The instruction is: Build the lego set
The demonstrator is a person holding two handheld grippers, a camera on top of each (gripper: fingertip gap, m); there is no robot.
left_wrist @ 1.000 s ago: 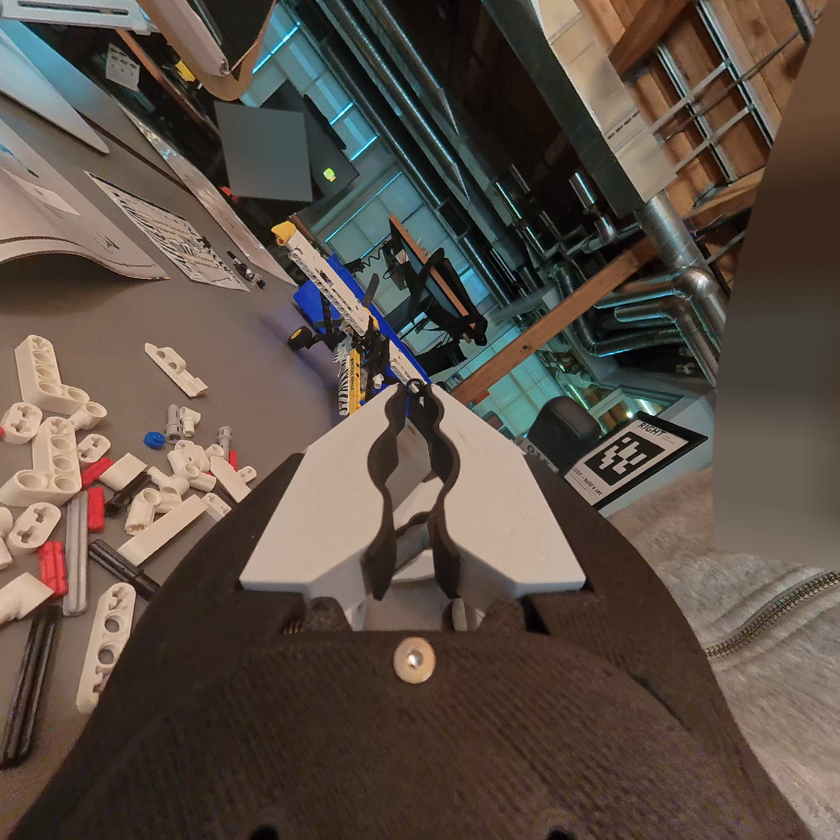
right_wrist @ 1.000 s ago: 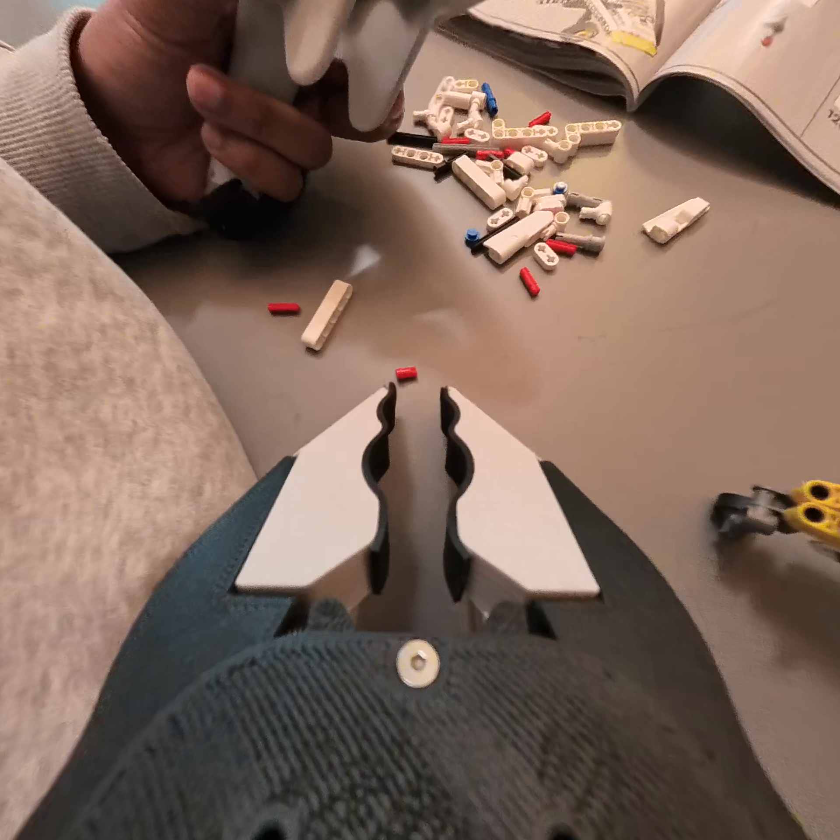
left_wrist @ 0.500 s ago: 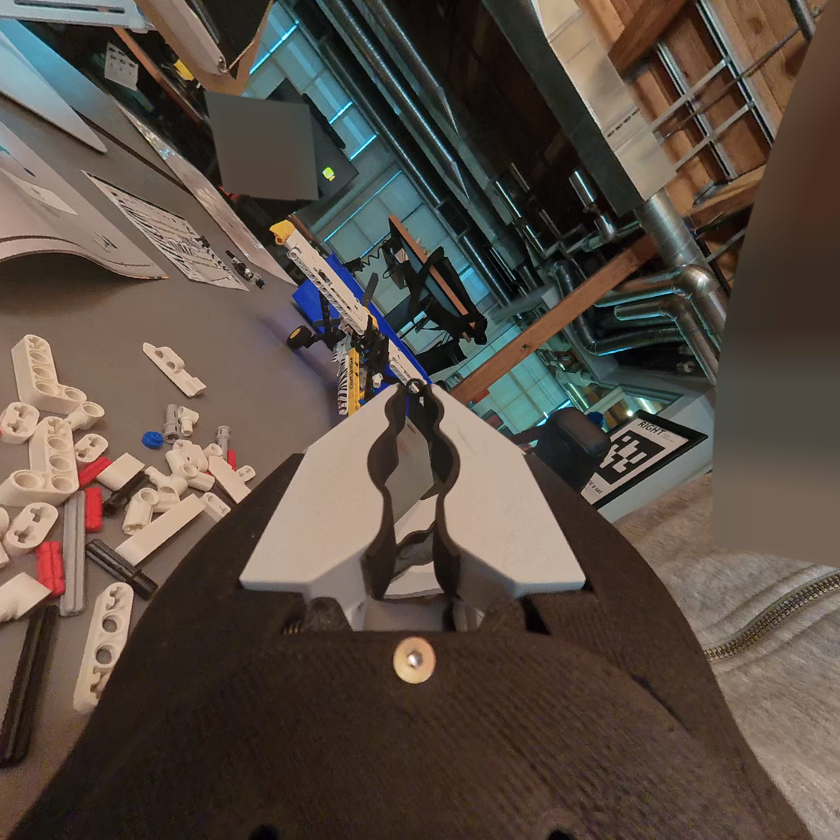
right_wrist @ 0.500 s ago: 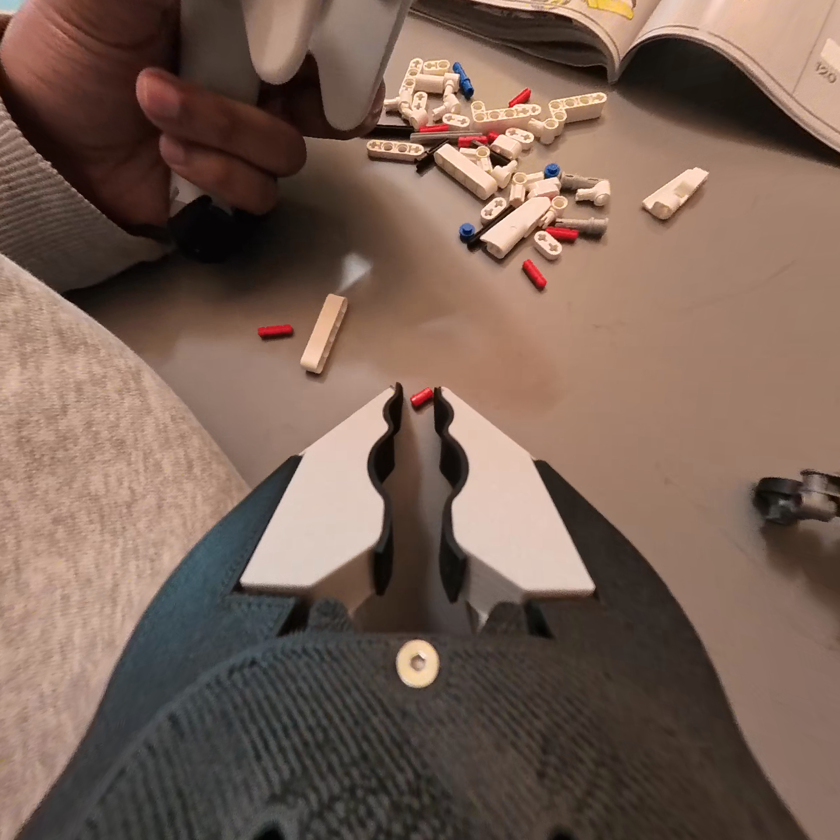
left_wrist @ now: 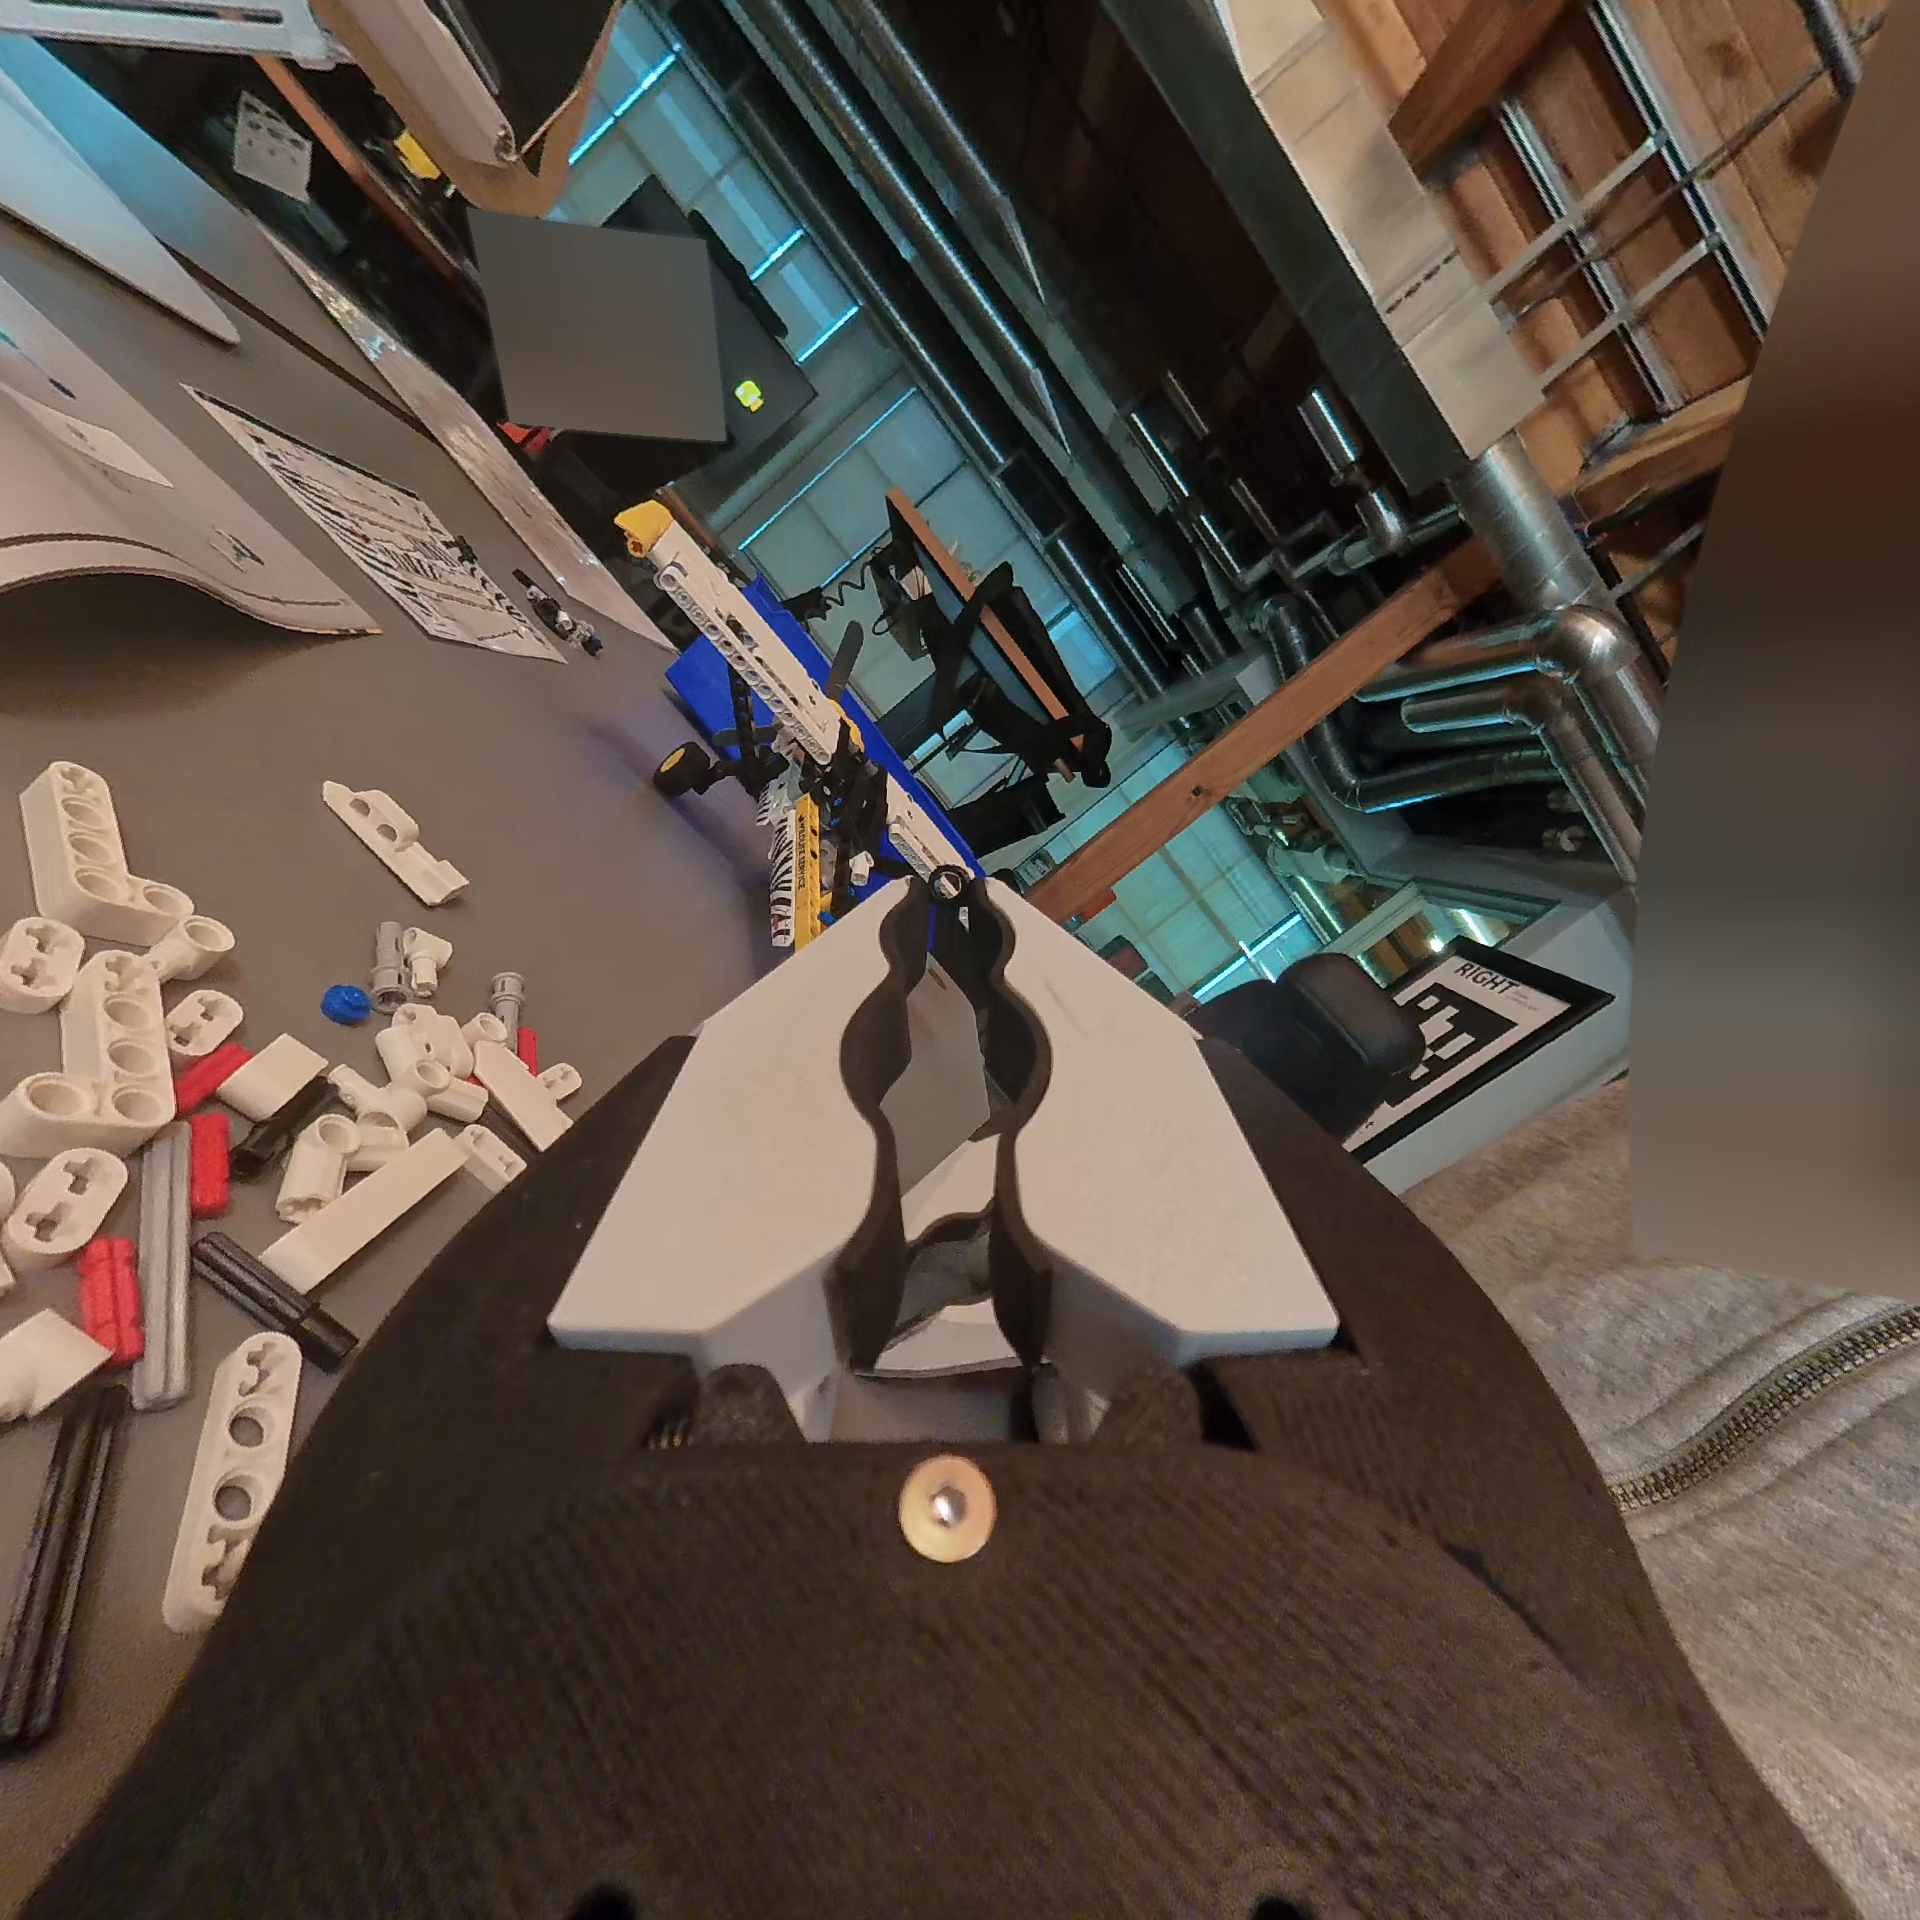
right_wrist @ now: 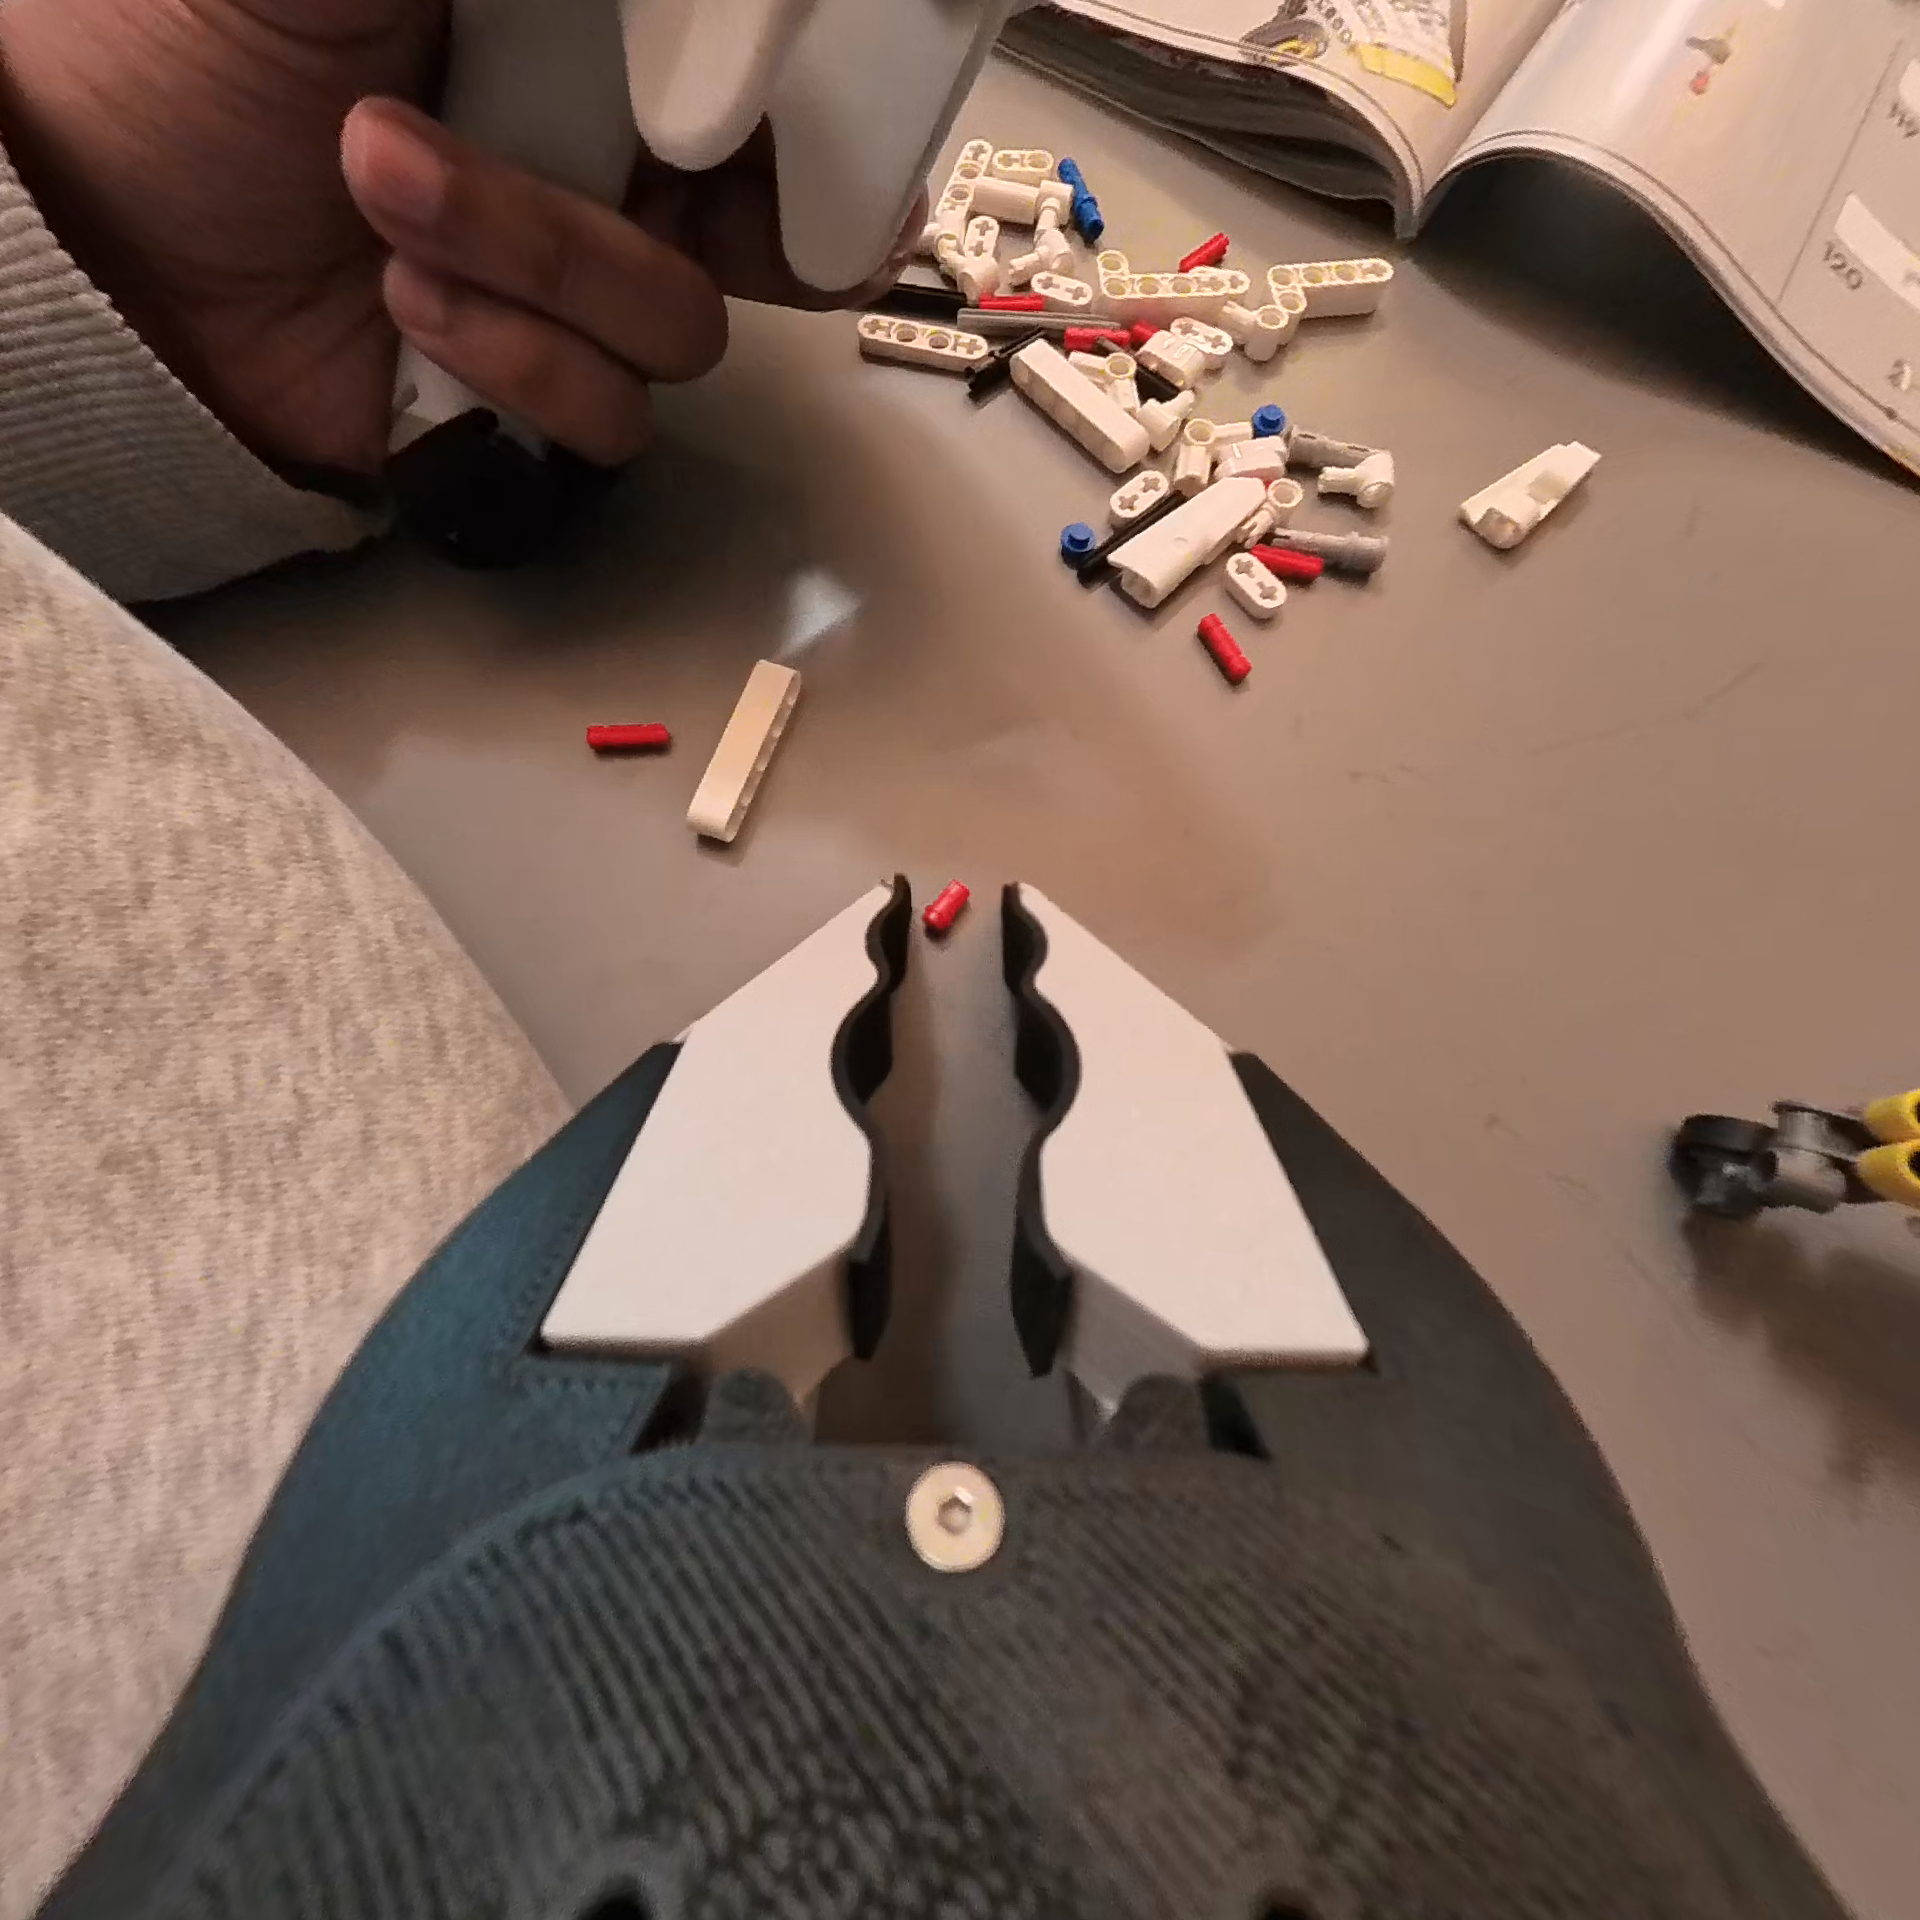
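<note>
Right wrist view: right gripper (right_wrist: pixel 951 902) hangs low over the grey table (right_wrist: pixel 1507 831), jaws apart, with a small red pin (right_wrist: pixel 945 906) lying between the tips, not clamped yet. Pin's long axis runs slightly diagonal to the jaw line, pointing away and to the right; closing now would probably catch it near the tips. Right gripper is by far the nearer one. Taking that pin as landmark: far left and beyond it a second loose red pin (right_wrist: pixel 627 737), then one cream beam (right_wrist: pixel 744 750) just beyond-left; beyond-right a third loose red pin (right_wrist: pixel 1223 648) by the parts pile (right_wrist: pixel 1143 374), open manual (right_wrist: pixel 1558 125) past that; far right the yellow-and-grey model end (right_wrist: pixel 1808 1158). Left gripper (left_wrist: pixel 943 896) is raised off the table, jaws nearly together on what looks like a small black piece (left_wrist: pixel 948 885), hard to tell.
</note>
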